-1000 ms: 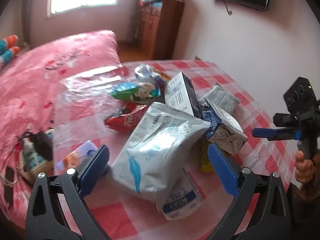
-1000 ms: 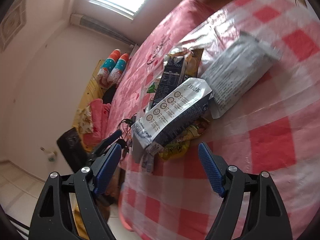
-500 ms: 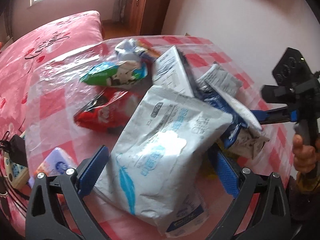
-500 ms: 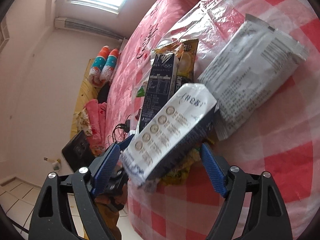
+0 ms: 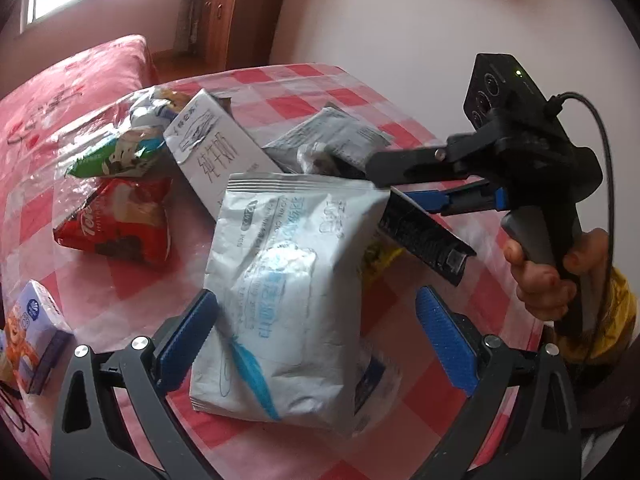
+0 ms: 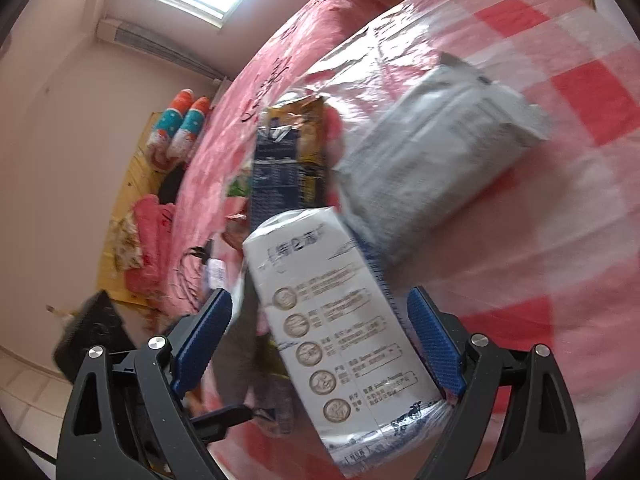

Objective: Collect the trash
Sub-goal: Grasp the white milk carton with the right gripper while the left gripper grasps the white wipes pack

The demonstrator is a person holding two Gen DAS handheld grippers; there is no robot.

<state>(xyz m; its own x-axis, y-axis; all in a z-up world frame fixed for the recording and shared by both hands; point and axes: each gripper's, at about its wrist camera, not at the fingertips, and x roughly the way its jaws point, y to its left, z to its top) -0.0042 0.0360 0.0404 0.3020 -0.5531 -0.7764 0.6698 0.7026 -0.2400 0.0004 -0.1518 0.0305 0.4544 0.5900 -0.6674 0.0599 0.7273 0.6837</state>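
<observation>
Both grippers have closed in: left gripper (image 5: 316, 344) fingers straddle the white pouch (image 5: 288, 280), right gripper (image 6: 320, 344) fingers bracket the milk carton (image 6: 340, 332), all spread.

I see the wet-wipes pack (image 5: 288, 292) nearest on the checked tablecloth (image 5: 404, 136), milk carton (image 5: 218, 156) behind it, snack bag (image 5: 120, 216) left, tissue box (image 5: 34, 324) far left, foil pouch (image 5: 328, 140) far right.

Home bedroom — bed (image 5: 76, 64), wardrobe (image 5: 236, 12)
</observation>
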